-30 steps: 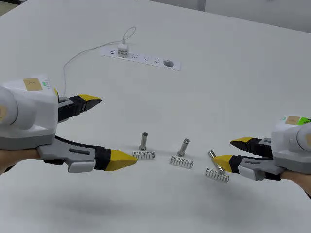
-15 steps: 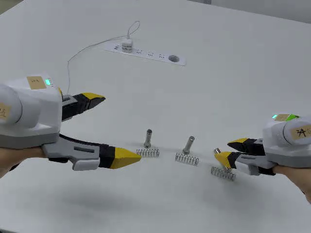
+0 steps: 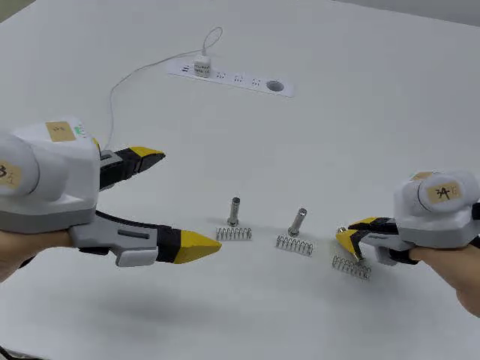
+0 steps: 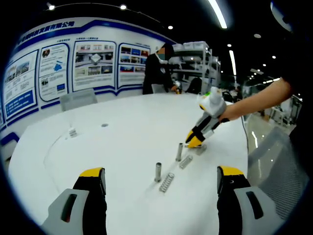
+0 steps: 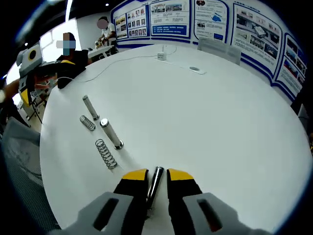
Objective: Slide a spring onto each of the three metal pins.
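White laminate worktop [image 3: 360, 112] carries everything. Left gripper [image 3: 178, 201], bulky white body w/ black-and-yellow jaws, hangs at near left w/ jaws spread wide, holding nothing. Right gripper [image 3: 352, 234], same build, is low at the row's right end. In the right gripper view its yellow tips sit either side of the right pin [image 5: 156, 185] w/ thin gaps showing, so it reads as narrowed, not clamped. Flat white power strip [image 3: 232, 77] lies far back. The short upright steel pins stand in a row: left pin [image 3: 235, 210], mid pin [image 3: 298, 221], then the right pin. One small wire coil lies flat just in front of each: left spring [image 3: 234, 234], mid spring [image 3: 293, 245], right spring [image 3: 351, 268]. None is on a pin, so 0/3 done. Step looks like securing the right pin. Next prob: firm up that hold, bring the left gripper down to a spring, pinch lightly by the side, line its bore up w/ the pin tip. Vs 1 s ago: right gripper's jaws were wider, now drawn in round the pin. Left gripper's spread is same, and pin/spring layout is same. Head cam shifted.
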`<control>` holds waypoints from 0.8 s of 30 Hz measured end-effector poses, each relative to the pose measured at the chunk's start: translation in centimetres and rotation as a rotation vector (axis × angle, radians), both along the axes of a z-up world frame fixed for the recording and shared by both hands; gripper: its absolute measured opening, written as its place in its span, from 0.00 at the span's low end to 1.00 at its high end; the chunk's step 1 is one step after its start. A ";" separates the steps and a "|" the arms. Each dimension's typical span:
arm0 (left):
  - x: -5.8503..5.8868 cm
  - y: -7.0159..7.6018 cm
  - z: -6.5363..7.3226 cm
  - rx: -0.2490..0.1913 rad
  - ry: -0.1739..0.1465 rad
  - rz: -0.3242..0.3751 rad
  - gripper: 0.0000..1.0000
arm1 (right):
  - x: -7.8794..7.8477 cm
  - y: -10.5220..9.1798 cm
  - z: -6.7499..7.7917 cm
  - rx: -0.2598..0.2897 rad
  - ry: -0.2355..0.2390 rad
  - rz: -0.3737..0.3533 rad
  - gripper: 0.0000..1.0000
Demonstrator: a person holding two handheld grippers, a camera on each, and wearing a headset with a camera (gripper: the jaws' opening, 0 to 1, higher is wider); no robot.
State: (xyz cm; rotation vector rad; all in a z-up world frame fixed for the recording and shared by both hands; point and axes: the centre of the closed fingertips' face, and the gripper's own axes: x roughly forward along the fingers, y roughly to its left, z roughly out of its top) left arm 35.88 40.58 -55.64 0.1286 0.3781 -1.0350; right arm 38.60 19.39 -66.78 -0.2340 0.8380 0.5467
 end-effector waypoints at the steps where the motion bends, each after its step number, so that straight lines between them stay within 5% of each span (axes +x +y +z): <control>1: 0.0 0.0 0.0 -0.002 -0.001 0.000 0.96 | 0.1 0.0 0.0 -0.003 0.002 -0.004 0.16; 7: 0.1 0.2 0.0 -0.004 -0.002 0.005 0.96 | 0.0 0.1 -0.9 -0.039 0.029 -0.006 0.15; 8: 0.1 0.2 0.0 -0.004 -0.002 0.005 0.96 | 0.3 0.0 -0.6 -0.039 0.007 -0.007 0.15; 24: -0.4 0.3 0.2 -0.012 0.001 0.002 0.95 | -0.1 0.4 -0.8 -0.028 0.071 -0.038 0.08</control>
